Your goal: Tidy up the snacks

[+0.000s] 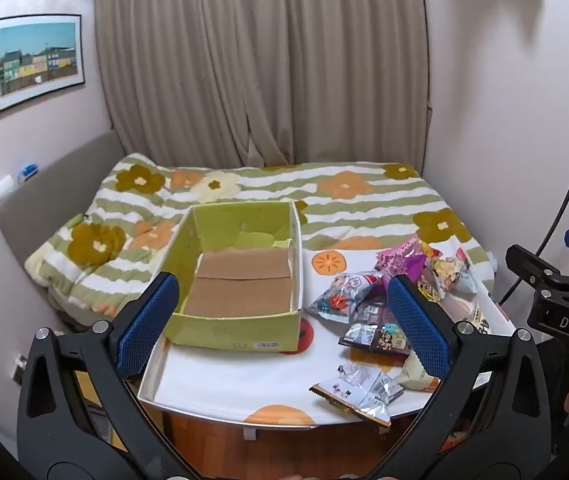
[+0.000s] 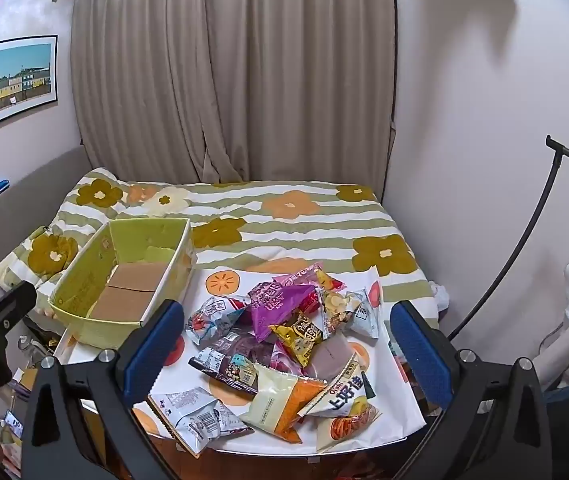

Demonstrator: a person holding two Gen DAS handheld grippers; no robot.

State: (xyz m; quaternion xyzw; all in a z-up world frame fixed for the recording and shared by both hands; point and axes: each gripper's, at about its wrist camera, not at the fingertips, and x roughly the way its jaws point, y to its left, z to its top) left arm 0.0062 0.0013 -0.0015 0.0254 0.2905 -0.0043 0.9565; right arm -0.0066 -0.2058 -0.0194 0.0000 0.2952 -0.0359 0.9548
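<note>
Both grippers, left (image 1: 284, 320) and right (image 2: 284, 344), hold their fingers wide open, gripping nothing. Snacks (image 2: 284, 340) lie piled at lower centre on the surface (image 2: 220, 392). At their left, the box (image 2: 84, 328) runs its long axis away towards the bed (image 2: 284, 216).

Left wrist view: sits left, near the tabletop (image 1: 244, 392) edge, tilted down, facing the far curtain (image 1: 260, 64); green box (image 1: 236, 280) centred. Right wrist view: sits further right, same heading, snack pile (image 2: 284, 344) centred. Both share tabletop, box, pile, bed (image 2: 284, 216), curtain.
</note>
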